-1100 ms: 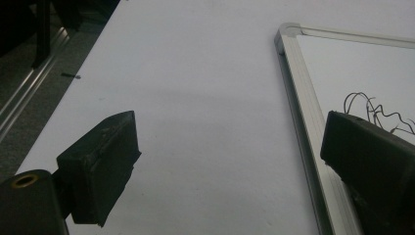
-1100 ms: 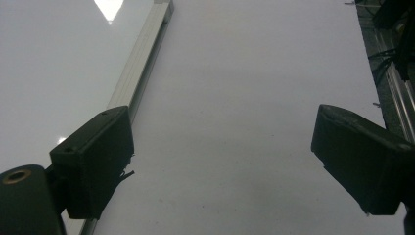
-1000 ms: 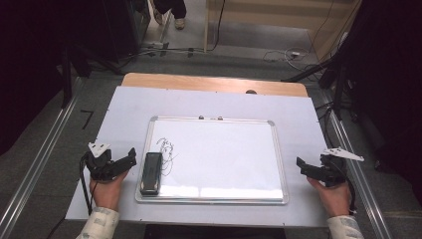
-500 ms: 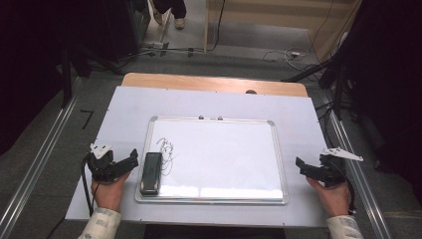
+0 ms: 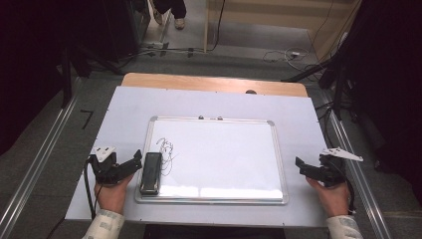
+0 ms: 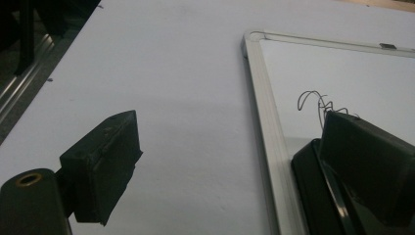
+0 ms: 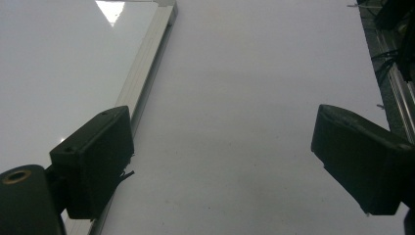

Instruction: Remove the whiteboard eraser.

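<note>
Both pairs of jaws stood wide apart with nothing between them. Under everything lay the table (image 5: 209,99), covered by a pale sheet, a strip of bare wood showing along its far edge. On its middle rested a whiteboard (image 5: 224,154) in a silver frame, lying flat, with two small clips on its far rail.

From the near edge came both forearms in light sleeves. The left hand (image 5: 113,191) lay low on the table just beside the board's left rail and held the left gripper (image 5: 130,166), which pointed forward and a little inward. In the left gripper view its jaws straddled that rail, one over the bare sheet, the other over the board. The right hand (image 5: 332,195) held the right gripper (image 5: 304,167) near the board's right side, apart from the frame, pointing inward.

A black eraser (image 5: 151,173) lay on the board's left margin, lengthwise along the rail, close to the left gripper; one jaw hid much of it in the left gripper view. Just past it was a small dark scribble (image 5: 166,149), too fine to read. Both sleeves were cut off at the frame's bottom.
</note>
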`<state>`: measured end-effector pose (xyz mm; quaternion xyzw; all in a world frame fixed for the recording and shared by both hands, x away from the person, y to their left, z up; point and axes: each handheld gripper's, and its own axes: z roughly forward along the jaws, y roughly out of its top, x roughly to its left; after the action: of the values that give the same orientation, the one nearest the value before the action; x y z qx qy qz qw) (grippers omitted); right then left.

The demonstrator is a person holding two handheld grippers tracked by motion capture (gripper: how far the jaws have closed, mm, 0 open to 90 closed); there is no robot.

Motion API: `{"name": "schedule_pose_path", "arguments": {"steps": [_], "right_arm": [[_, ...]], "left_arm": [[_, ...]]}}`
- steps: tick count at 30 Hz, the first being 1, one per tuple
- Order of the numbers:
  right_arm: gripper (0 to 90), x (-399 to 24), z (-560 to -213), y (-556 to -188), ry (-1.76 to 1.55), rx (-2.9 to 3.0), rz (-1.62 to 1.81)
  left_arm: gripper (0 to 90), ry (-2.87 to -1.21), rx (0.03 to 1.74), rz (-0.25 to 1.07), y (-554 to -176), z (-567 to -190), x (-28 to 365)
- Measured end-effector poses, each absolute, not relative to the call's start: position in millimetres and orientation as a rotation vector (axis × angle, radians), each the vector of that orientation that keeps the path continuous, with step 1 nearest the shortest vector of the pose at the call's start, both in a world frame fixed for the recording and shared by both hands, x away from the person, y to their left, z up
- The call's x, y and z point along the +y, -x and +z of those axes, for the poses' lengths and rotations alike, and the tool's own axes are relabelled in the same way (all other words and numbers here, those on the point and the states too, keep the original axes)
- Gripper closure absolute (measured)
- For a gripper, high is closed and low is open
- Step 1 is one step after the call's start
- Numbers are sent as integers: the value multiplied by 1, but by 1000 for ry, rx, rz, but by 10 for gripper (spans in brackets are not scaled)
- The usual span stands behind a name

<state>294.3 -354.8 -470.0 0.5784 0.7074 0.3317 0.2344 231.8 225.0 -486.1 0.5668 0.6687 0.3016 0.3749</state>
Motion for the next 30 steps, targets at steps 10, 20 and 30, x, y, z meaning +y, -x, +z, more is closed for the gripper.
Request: {"name": "schedule_pose_path", "arguments": {"steps": [10, 20, 30], "right_arm": [[72, -355, -469, -294, -1587, 1944, 913], [72, -355, -469, -294, -1588, 1945, 911], [72, -354, -469, -293, -1584, 1944, 912]], "left_arm": [[85, -1466, 1697, 765, -229, -484, 213], [85, -1494, 1671, 743, -226, -483, 197], [85, -1538, 1663, 728, -227, -486, 184]]}}
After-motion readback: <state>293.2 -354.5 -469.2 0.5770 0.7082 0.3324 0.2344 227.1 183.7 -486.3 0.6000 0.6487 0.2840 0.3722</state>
